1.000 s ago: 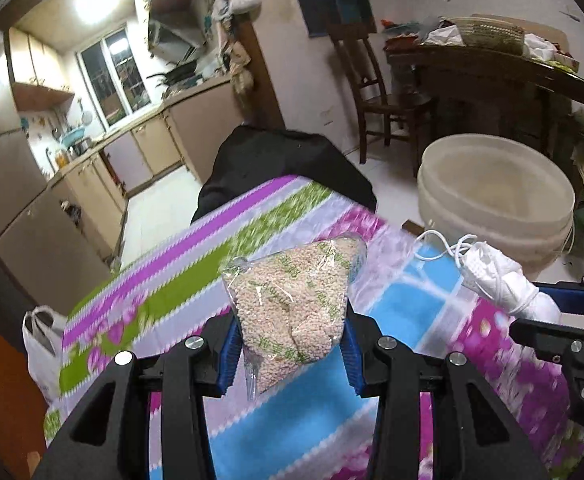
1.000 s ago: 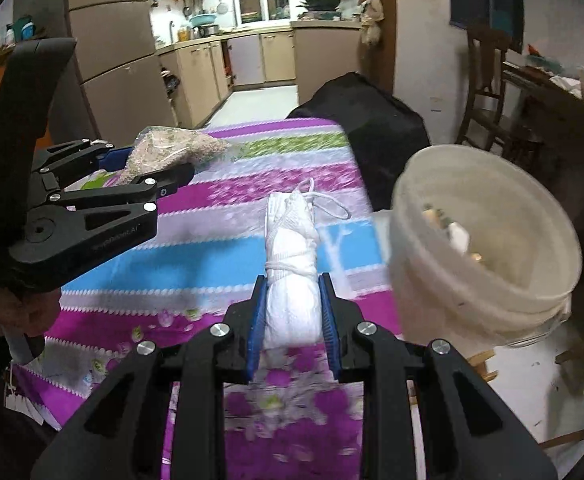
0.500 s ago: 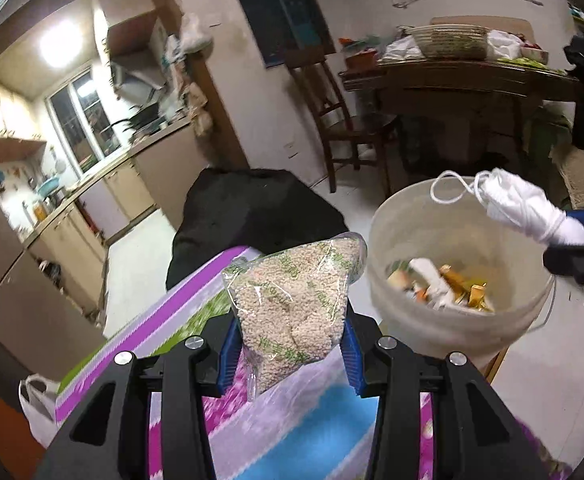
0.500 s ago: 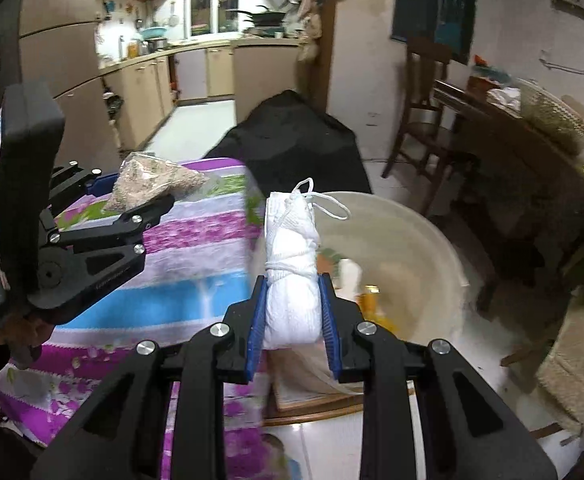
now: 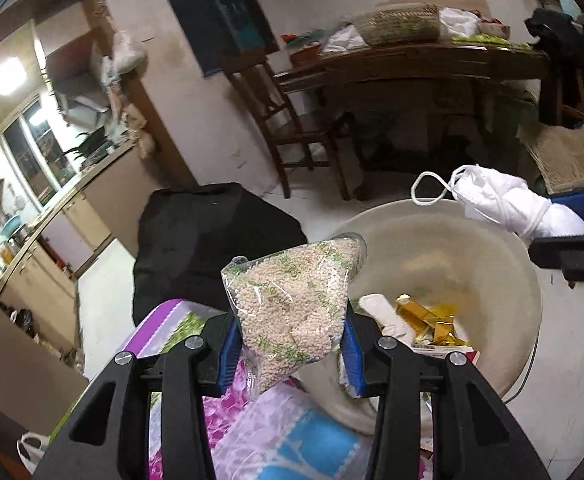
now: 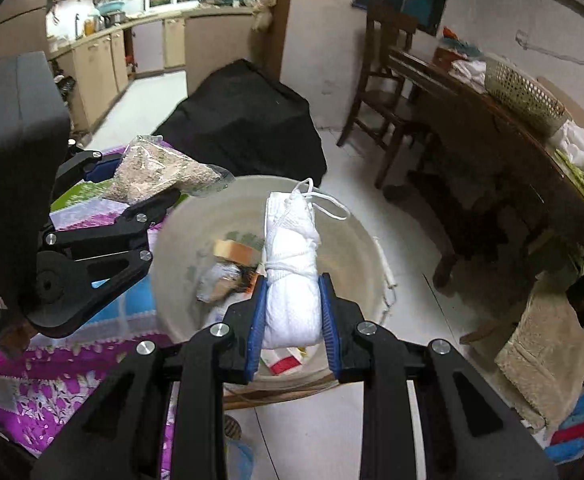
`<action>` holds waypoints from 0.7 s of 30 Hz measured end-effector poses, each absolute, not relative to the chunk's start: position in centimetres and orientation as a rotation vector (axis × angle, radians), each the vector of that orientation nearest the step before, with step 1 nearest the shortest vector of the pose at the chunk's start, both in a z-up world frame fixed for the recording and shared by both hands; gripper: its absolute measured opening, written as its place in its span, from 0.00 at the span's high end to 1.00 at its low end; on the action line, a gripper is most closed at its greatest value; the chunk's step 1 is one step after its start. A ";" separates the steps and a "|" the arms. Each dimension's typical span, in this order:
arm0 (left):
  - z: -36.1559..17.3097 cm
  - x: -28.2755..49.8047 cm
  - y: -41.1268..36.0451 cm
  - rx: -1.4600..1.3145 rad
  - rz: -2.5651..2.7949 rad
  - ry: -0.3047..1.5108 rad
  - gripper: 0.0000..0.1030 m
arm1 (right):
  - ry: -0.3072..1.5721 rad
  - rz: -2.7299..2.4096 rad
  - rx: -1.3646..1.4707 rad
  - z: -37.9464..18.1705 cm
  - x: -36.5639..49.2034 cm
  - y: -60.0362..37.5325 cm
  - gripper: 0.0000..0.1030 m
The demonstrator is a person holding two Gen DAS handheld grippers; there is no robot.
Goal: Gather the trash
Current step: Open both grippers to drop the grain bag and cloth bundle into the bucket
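Note:
My left gripper (image 5: pixel 289 344) is shut on a clear bag of pale grains (image 5: pixel 292 300) and holds it above the near rim of a cream trash bucket (image 5: pixel 524 280). The bag also shows in the right wrist view (image 6: pixel 159 176). My right gripper (image 6: pixel 292 320) is shut on a rolled white face mask (image 6: pixel 292 268) tied with its ear loops, held over the bucket (image 6: pixel 171 240). The mask also shows in the left wrist view (image 5: pixel 508 208). Gold wrappers (image 5: pixel 432 316) and other trash lie in the bucket.
A table with a striped purple, green and blue cloth (image 6: pixel 51 360) stands left of the bucket. A black covered object (image 6: pixel 243 120) sits behind it. A wooden chair (image 6: pixel 384 80) and a cluttered dark table (image 6: pixel 512 120) stand to the right. Kitchen cabinets line the back left.
Both grippers have swung right from over the striped table to over the bucket, each still holding its item. The bucket's inside has come into full view.

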State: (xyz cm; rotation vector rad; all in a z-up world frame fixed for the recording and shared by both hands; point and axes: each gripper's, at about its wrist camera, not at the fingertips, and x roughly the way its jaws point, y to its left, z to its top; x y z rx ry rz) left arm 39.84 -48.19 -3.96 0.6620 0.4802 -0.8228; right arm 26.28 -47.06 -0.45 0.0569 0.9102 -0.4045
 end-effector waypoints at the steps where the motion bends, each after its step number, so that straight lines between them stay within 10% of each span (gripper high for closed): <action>1: -4.1 40.2 -48.8 0.663 -0.837 0.491 0.57 | 0.920 -0.410 0.060 -0.5 26.3 -47.4 0.77; 21: -6.4 44.2 -52.2 0.680 -0.963 0.626 0.57 | 1.057 -0.413 0.195 -2.3 29.1 -51.6 0.76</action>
